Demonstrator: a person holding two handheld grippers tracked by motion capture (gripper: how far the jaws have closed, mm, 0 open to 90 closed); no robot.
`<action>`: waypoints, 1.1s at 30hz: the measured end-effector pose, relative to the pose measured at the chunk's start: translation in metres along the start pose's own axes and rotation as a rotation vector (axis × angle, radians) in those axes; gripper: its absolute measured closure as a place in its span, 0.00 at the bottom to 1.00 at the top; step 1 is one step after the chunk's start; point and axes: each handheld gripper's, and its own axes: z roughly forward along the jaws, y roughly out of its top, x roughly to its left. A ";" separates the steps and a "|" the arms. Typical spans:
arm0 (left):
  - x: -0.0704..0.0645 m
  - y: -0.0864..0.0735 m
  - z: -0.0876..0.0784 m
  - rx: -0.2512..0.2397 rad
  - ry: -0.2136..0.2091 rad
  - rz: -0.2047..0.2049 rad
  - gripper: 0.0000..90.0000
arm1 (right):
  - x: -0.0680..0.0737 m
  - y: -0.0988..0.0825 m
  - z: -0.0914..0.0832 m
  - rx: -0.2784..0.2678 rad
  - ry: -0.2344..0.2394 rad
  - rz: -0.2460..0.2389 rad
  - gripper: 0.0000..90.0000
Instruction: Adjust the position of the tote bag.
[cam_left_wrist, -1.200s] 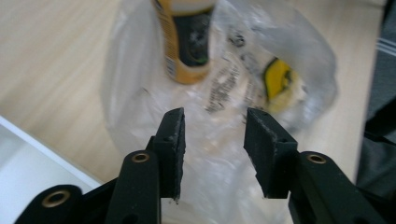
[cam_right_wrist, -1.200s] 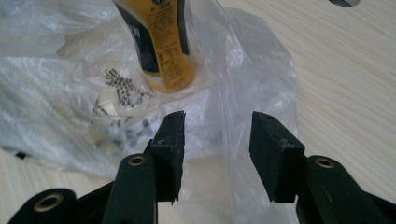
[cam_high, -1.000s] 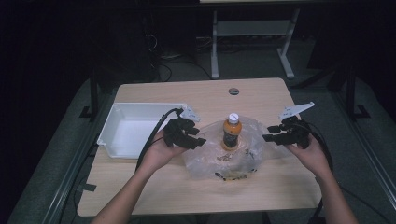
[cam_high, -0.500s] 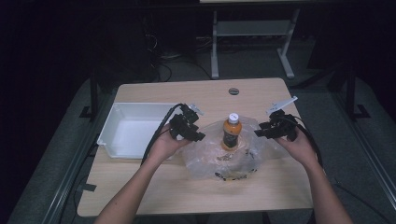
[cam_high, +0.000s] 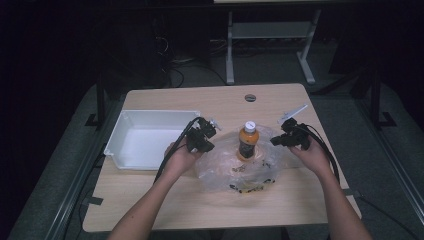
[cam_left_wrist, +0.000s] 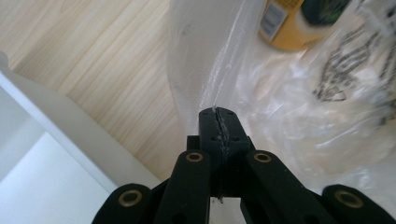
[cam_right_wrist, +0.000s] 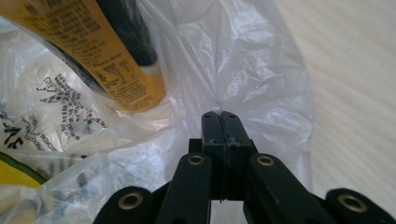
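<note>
Pinching the clear plastic bag (cam_high: 240, 170) from both sides — left hand-held gripper (cam_high: 209, 137) clamped on the bag's left edge, right hand-held gripper (cam_high: 278, 140) clamped on its right edge. Both sets of jaws just closed down, and now pressed flat together with a thin fold of film caught between them, easy to see in the left gripper view (cam_left_wrist: 218, 122) and the right gripper view (cam_right_wrist: 220, 122). Bag lying crumpled in the middle of the wooden table (cam_high: 175, 205), black print on its near part. Orange bottle (cam_high: 247, 141) with a white cap standing upright in the bag, right between the two grippers but apart from both. White bin (cam_high: 131, 141) sitting on the table's left side, just beside the left gripper — not touching the bag as far as can be told.
</note>
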 end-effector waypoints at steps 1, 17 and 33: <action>-0.001 0.000 0.002 0.003 0.003 0.002 1.00 | 0.000 0.000 0.003 0.008 0.002 -0.003 1.00; -0.015 -0.006 0.020 0.113 0.056 0.080 1.00 | 0.004 -0.003 0.024 0.090 0.000 0.001 1.00; -0.029 -0.005 0.019 0.125 0.043 0.138 1.00 | 0.003 -0.007 0.029 0.123 -0.011 0.011 1.00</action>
